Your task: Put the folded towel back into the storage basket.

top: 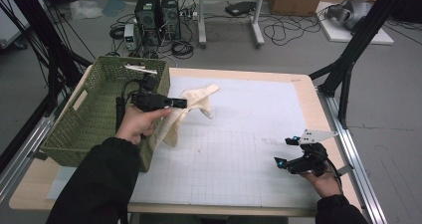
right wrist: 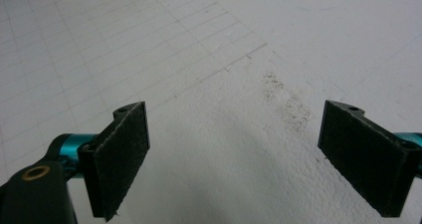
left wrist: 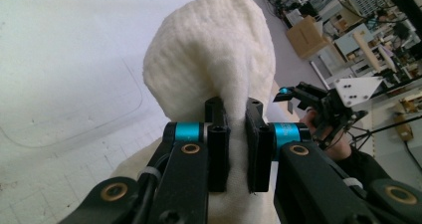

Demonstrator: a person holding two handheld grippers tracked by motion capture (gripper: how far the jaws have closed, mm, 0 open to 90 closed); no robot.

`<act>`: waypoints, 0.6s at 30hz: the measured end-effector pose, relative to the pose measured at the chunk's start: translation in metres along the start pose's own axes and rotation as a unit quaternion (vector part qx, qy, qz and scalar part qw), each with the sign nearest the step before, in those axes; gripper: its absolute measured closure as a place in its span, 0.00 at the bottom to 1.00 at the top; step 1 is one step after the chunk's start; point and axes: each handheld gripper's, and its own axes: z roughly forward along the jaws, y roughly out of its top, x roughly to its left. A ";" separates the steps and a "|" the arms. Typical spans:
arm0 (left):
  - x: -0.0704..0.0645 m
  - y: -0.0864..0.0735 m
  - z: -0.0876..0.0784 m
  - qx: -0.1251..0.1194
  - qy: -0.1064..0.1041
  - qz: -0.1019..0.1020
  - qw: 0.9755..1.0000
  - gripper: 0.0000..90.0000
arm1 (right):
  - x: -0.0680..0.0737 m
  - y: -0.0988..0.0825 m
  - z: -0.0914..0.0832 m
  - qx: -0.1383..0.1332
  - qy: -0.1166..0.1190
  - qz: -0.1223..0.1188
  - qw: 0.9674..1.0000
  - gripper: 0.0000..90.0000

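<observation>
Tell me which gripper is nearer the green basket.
Left. The left gripper holds the cream cloth right beside the green basket; the right gripper hovers far across the mat.

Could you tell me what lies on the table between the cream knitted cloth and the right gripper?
Nothing: in the high view, bare white gridded mat separates the cream knitted cloth from the right gripper.
</observation>
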 end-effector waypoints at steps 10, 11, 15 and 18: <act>0.015 0.008 -0.036 -0.037 0.006 -0.026 0.999 0.92 | -0.001 0.000 0.004 0.006 0.002 0.000 1.000 0.13; 0.017 0.008 -0.039 -0.042 0.005 -0.029 0.999 0.92 | -0.001 0.000 0.004 0.006 0.003 -0.002 1.000 0.13; 0.026 0.008 -0.046 -0.057 0.010 -0.040 0.998 0.92 | 0.000 0.001 0.006 0.010 0.003 -0.003 1.000 0.13; 0.033 0.007 -0.049 -0.065 0.014 -0.048 0.997 0.92 | 0.000 0.001 0.006 0.010 0.003 -0.004 1.000 0.13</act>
